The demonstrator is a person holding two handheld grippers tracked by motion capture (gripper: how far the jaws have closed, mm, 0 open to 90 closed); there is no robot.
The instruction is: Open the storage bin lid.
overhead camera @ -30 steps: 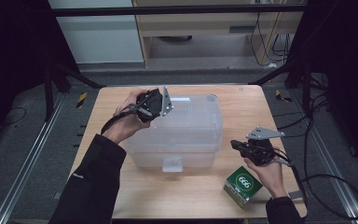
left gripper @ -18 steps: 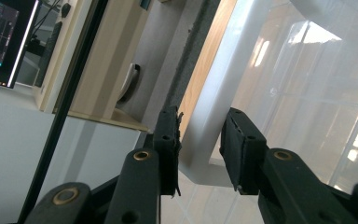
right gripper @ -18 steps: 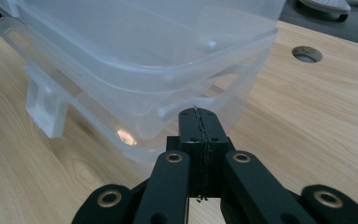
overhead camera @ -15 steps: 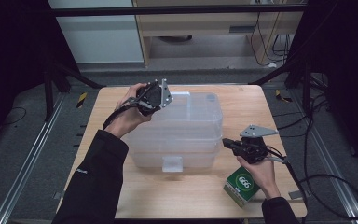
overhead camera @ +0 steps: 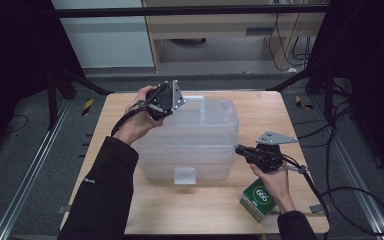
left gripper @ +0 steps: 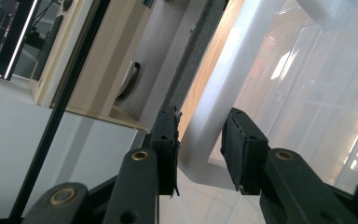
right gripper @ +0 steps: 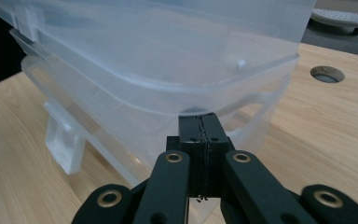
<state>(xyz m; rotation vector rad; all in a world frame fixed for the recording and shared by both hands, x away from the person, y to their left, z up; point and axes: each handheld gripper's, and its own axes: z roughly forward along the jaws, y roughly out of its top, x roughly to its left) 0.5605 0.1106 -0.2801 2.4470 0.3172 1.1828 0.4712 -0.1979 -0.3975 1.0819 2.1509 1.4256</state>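
Both tongs are on the clear storage box (overhead camera: pixel 190 142), which sits in the middle of the wooden table (overhead camera: pixel 300 125). I see my left gripper (overhead camera: pixel 172 102) at the far left corner of the box, its jaws part open astride the white lid rim (left gripper: pixel 214 121); in the left gripper view there is a sliver of gap on each side, so I cannot tell whether the pads actually press on it. My right gripper (overhead camera: pixel 240 149) is fully closed with nothing between its jaws, and in the right gripper view its tip (right gripper: pixel 200 126) is tucked right under the lip at the near right corner of the box, touching or all but touching it.

I judge the step in hand to be freeing the lid: the closed right tip pries or steadies under the edge while the left takes hold of the rim. The next move calls for me to squeeze the left jaws firmly on the rim, then lift that corner gently while the right keeps the base down, so the box does not slide.

Near my right hand a green carton (overhead camera: pixel 257 199) lies at the table's near edge, apart from the box.
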